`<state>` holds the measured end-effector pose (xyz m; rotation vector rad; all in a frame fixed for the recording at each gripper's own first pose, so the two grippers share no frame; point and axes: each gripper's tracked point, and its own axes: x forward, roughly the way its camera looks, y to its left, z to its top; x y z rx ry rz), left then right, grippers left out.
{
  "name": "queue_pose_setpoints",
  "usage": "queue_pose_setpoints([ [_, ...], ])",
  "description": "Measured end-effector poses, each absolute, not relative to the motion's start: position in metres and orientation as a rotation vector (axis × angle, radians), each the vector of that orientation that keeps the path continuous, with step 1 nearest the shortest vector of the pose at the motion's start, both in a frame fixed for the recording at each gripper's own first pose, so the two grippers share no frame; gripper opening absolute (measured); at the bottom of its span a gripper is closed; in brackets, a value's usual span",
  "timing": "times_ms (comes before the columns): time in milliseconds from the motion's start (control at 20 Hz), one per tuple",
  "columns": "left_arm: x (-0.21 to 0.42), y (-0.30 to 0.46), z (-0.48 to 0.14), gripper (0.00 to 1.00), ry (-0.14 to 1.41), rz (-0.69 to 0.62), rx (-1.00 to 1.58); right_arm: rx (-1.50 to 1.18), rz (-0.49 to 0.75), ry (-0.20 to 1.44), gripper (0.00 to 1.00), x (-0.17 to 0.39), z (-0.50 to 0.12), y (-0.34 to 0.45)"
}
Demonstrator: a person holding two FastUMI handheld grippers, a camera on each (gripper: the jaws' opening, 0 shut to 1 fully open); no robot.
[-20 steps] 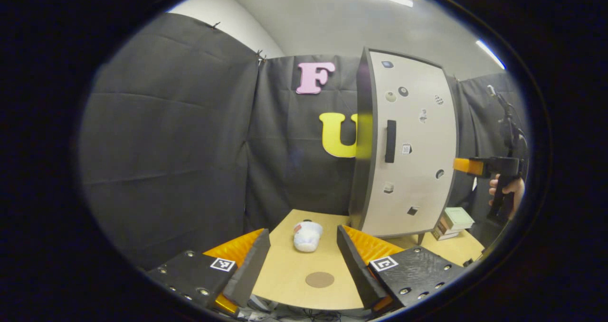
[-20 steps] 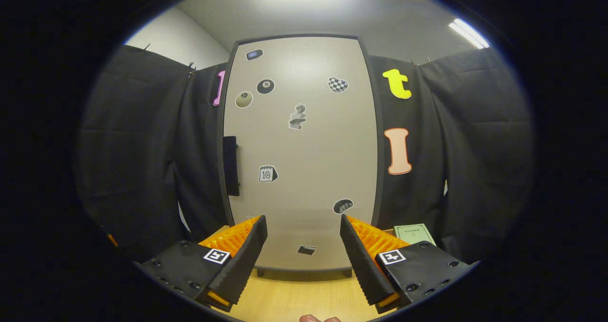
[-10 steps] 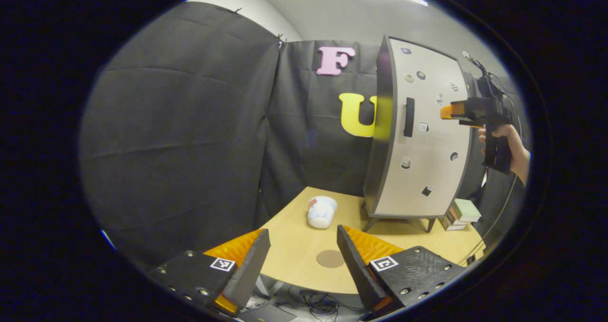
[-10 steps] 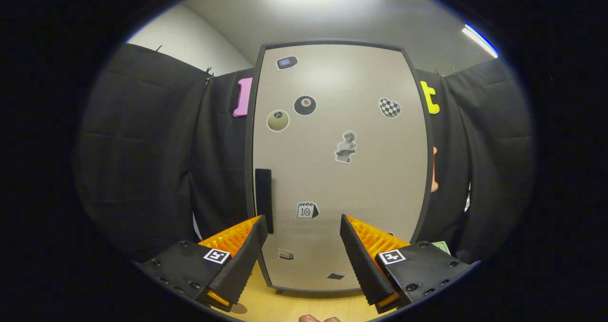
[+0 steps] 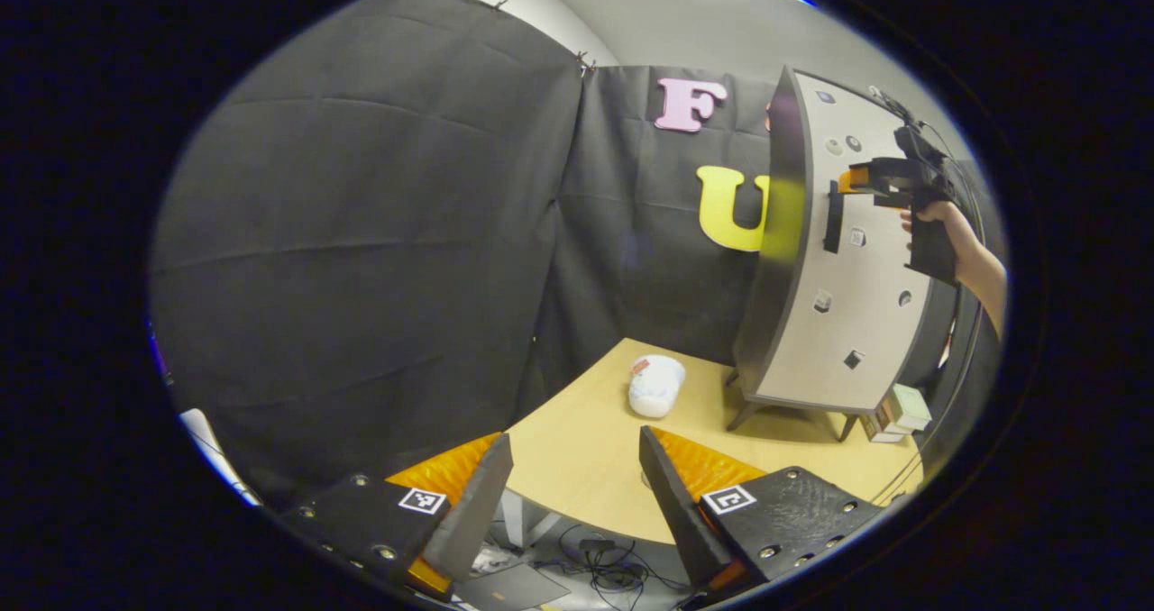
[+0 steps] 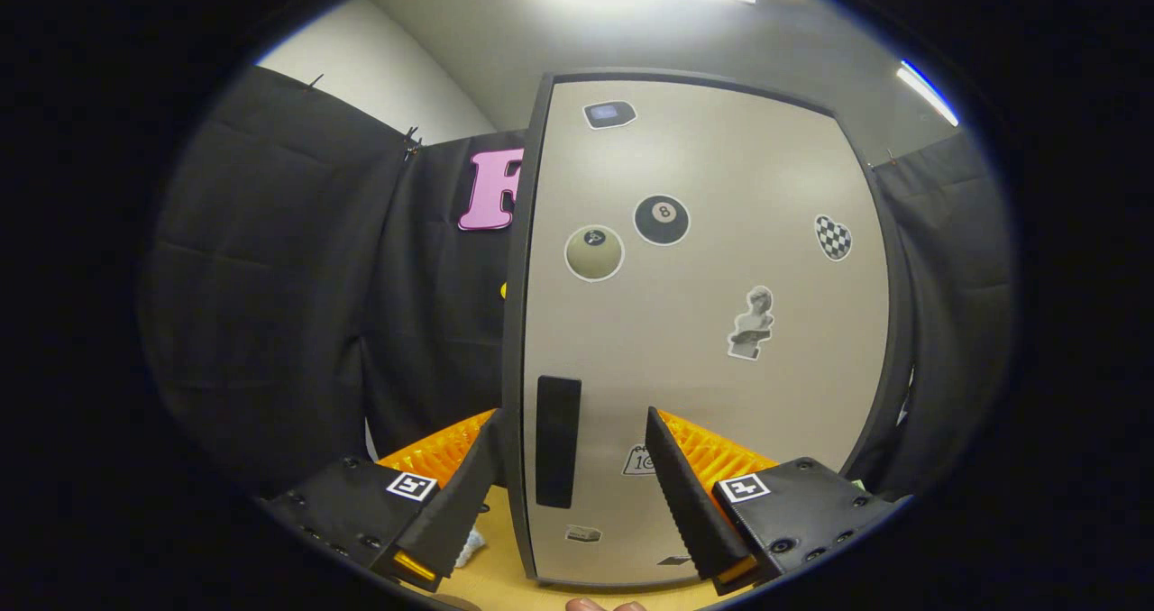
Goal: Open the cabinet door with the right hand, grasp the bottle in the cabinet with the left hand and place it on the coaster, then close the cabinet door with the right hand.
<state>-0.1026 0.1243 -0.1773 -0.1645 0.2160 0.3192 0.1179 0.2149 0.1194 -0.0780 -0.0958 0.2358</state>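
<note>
In the left gripper view, the left gripper (image 5: 570, 485) hangs with its two fingers spread wide and nothing between them, above the near edge of the light wooden tabletop (image 5: 586, 449). Farther back on that tabletop stands the tall beige cabinet with a dark frame (image 5: 838, 269), its sticker-dotted door closed, so the bottle inside cannot be seen. A white rounded cloth-like bundle (image 5: 655, 385) lies on the tabletop near the cabinet's left foot. The right gripper (image 5: 856, 181), held by a hand (image 5: 938, 223), reaches the black vertical bar handle (image 5: 834, 217) on the door. In the right gripper view, the right gripper (image 6: 570, 494) is spread open with the black handle (image 6: 558, 442) standing between its fingers, neither finger clearly pressing on it. The closed door (image 6: 703, 323) carries ball, heart and bust stickers.
</note>
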Motion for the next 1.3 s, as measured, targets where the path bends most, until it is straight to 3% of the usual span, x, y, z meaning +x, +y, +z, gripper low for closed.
queue_pose_setpoints([
  [450, -0.101, 0.134, -0.196, 0.87, 0.259, 0.350, -0.154, -0.074, 0.172, 0.013, 0.96, 0.166, 0.089, 0.229],
  [550, -0.100, 0.135, -0.197, 0.85, 0.263, 0.352, -0.151, -0.062, 0.163, 0.036, 0.83, 0.171, 0.083, 0.230],
  [600, -0.100, 0.136, -0.198, 0.85, 0.263, 0.352, -0.152, -0.053, 0.163, 0.045, 0.69, 0.172, 0.081, 0.232],
  [650, -0.100, 0.137, -0.197, 0.85, 0.262, 0.352, -0.153, -0.047, 0.159, 0.052, 0.66, 0.174, 0.080, 0.233],
  [700, -0.099, 0.136, -0.197, 0.86, 0.261, 0.353, -0.152, -0.038, 0.164, 0.059, 0.54, 0.175, 0.078, 0.235],
  [850, -0.099, 0.139, -0.197, 0.87, 0.259, 0.358, -0.142, -0.013, 0.156, 0.093, 0.46, 0.176, 0.073, 0.236],
  [900, -0.100, 0.139, -0.196, 0.87, 0.259, 0.359, -0.139, -0.010, 0.159, 0.103, 0.34, 0.177, 0.071, 0.237],
  [1100, -0.106, 0.137, -0.195, 0.89, 0.258, 0.358, -0.132, -0.019, 0.176, 0.096, 0.28, 0.176, 0.073, 0.237],
  [1300, -0.107, 0.130, -0.196, 0.87, 0.261, 0.349, -0.128, -0.002, 0.230, 0.110, 0.12, 0.174, 0.071, 0.238],
])
